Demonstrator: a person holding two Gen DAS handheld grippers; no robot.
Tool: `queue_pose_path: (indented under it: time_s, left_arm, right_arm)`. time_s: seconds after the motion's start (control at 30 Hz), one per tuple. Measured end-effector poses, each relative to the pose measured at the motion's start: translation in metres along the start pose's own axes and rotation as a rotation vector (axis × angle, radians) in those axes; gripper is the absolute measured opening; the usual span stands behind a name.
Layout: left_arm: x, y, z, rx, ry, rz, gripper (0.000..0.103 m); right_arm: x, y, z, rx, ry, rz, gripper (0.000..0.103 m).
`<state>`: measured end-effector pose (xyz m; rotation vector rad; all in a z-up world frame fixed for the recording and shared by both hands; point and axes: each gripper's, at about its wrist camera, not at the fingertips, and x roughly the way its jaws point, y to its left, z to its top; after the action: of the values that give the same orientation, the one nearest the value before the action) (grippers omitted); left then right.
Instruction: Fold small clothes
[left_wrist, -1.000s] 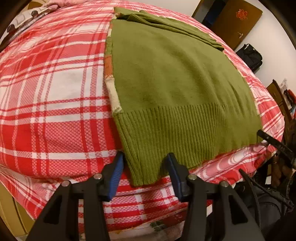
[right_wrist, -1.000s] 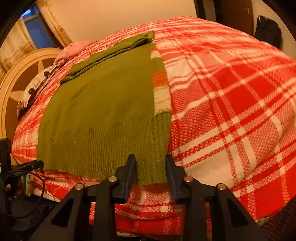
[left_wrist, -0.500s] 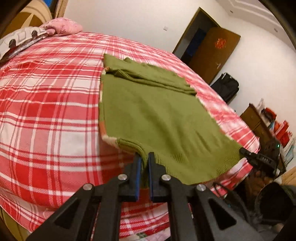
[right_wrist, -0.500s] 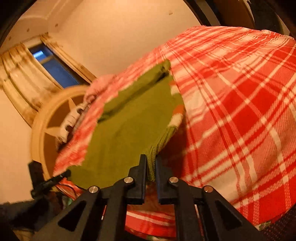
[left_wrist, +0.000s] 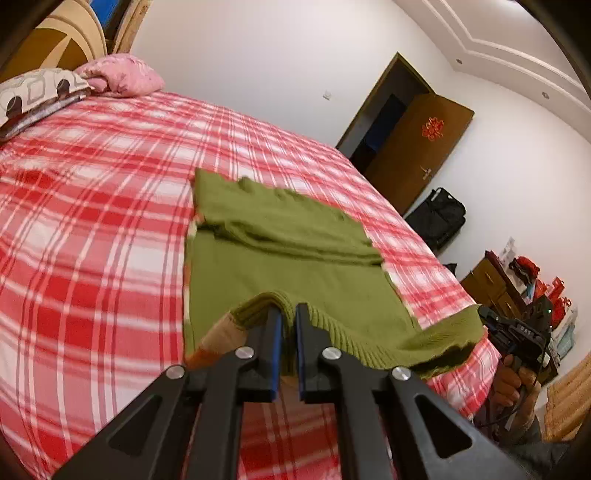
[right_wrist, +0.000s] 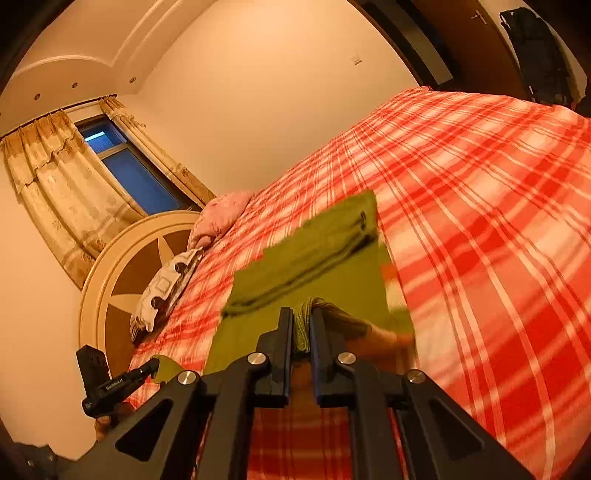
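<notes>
A green knitted sweater (left_wrist: 280, 258) lies on the red plaid bed (left_wrist: 92, 229), its sleeves folded across the far part. My left gripper (left_wrist: 289, 314) is shut on the ribbed hem at the sweater's left corner, which is lifted off the bed. In the right wrist view the same green sweater (right_wrist: 332, 266) stretches away from me, and my right gripper (right_wrist: 303, 317) is shut on the hem's other corner, also raised. That right gripper (left_wrist: 517, 332) shows in the left wrist view at the far right, held by a hand. The left gripper (right_wrist: 122, 380) appears at the lower left of the right wrist view.
Pillows (left_wrist: 55, 88) and a round headboard (right_wrist: 122, 280) stand at the bed's head. A brown door (left_wrist: 417, 147), a black bag (left_wrist: 436, 218) and a wooden cabinet (left_wrist: 491, 284) with red items line the wall. A curtained window (right_wrist: 110, 166) is behind the headboard.
Both grippers closed on the sweater's hem corners and rose, lifting the hem off the bed. Both views tilted up, showing more of the room.
</notes>
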<state>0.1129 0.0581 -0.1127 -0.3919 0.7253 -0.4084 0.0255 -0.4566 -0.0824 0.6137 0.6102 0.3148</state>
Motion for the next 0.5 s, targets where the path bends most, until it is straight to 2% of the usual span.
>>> queue_pose_path:
  time_s: [0.5]
  left_arm:
    - [0.058,0.027,0.082,-0.031,-0.044,0.024,0.007]
  right_arm:
    - [0.082,0.019,0.102,-0.060,0.003,-0.028,0.008]
